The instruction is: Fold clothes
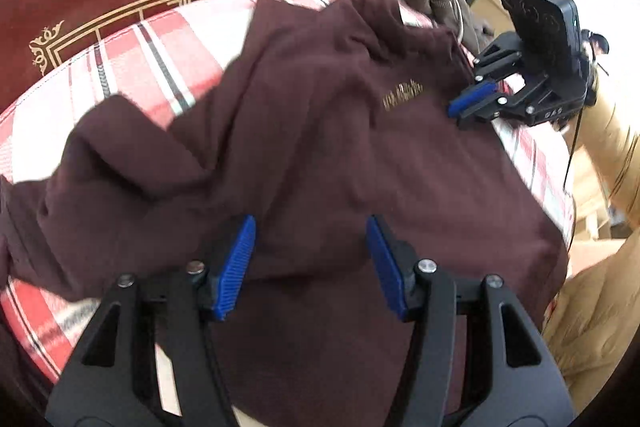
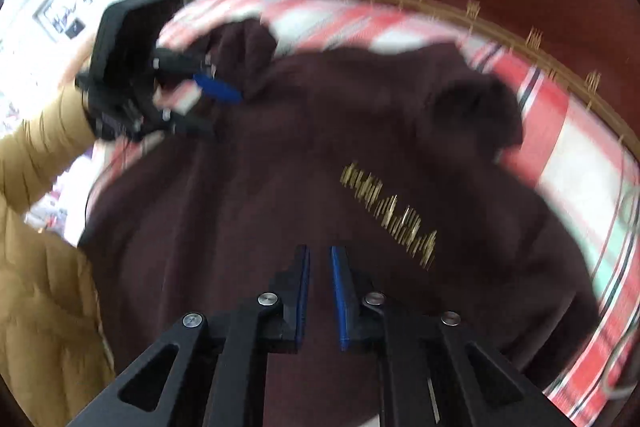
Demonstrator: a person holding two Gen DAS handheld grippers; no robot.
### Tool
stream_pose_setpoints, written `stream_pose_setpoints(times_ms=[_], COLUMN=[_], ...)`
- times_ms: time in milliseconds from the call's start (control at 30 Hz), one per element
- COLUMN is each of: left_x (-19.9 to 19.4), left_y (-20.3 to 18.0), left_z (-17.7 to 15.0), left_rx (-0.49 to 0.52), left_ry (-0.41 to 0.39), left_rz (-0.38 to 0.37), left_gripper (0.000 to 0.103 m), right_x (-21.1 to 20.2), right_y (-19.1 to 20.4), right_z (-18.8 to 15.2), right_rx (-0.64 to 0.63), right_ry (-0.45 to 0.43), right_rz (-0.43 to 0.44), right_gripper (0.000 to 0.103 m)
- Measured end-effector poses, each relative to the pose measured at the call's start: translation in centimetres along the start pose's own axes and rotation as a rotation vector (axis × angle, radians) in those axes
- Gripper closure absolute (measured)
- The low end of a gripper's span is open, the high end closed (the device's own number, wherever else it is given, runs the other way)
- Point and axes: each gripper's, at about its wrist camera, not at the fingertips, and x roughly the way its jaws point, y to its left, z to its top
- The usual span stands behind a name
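Left wrist view: we see the maroon garment (image 1: 304,131) crumpled on the plaid cover (image 1: 132,67), its gold lettering (image 1: 402,94) toward the right. Our left gripper (image 1: 311,259) hovers with jaws spread, nothing between them. Our right gripper (image 2: 320,291) has its jaws nearly pressed together; whether cloth is caught we cannot tell. We judge the pinch may take several layers or slip, dragging the heap. The long axis seems to run near-left to far-right, though the bunching hides which end is the neck.
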Motion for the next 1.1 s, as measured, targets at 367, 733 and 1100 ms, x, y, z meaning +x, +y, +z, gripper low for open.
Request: stream_pose_setpoints(times_ms=[367, 733, 1100], left_x=[-3.1, 0.0, -2.7], left_y=[1.4, 0.7, -2.6], left_z=[5.4, 4.2, 1.9], left_rx=[-0.049, -0.01, 0.064], left_ry=[-0.212, -0.086, -0.106], left_rz=[0.105, 0.068, 0.052], left_gripper=[0.035, 0.035, 0.035], right_x=[-3.7, -3.0, 0.2], right_y=[-7.8, -4.4, -0.8], right_z=[5.4, 3.0, -2.3], right_rx=[0.327, 0.218, 0.152], right_ry=[-0.245, -0.223, -0.027], right_rz=[0.023, 0.041, 0.027], right_gripper=[0.049, 0.097, 0.095])
